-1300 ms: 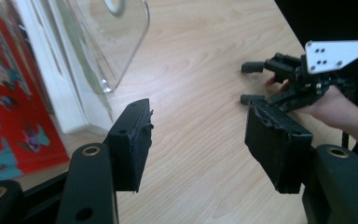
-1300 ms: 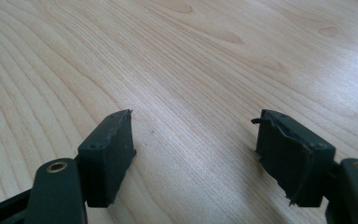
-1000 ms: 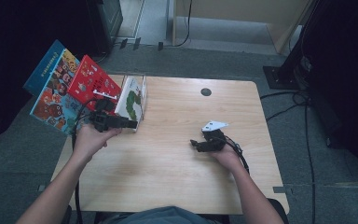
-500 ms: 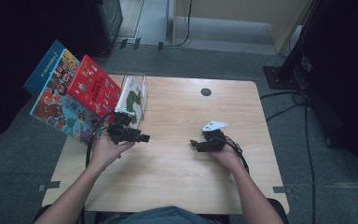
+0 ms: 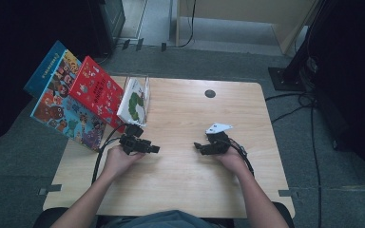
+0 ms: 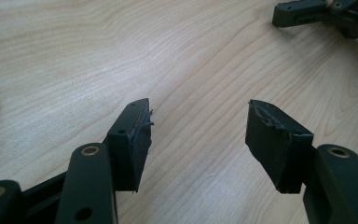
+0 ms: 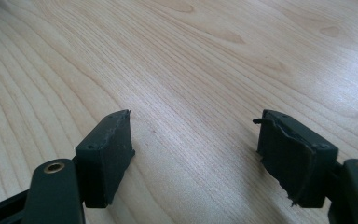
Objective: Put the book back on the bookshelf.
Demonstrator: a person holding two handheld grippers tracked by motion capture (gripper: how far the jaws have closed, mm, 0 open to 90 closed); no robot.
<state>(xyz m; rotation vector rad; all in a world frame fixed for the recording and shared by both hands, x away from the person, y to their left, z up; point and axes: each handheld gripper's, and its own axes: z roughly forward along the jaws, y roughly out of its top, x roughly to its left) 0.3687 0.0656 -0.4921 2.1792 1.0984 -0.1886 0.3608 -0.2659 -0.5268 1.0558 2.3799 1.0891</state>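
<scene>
My left gripper rests low over the wooden table at its left side, held in a hand, jaws pointing right. In the left gripper view my left gripper stands open over bare wood with nothing between its pads. My right gripper, with its grey plate on top, lies on the table to the right and points left at the other. Its own view shows my right gripper open over bare wood. The right gripper's jaws show at the top right of the left gripper view.
A clear rack at the table's back left holds a white book with a green caterpillar. A red book and a blue book lean out past the left edge. A dark round hole sits near the far edge.
My left gripper has come down and forward from beside the book rack to just above the table, jaws still open. The right gripper has stayed where it was.
</scene>
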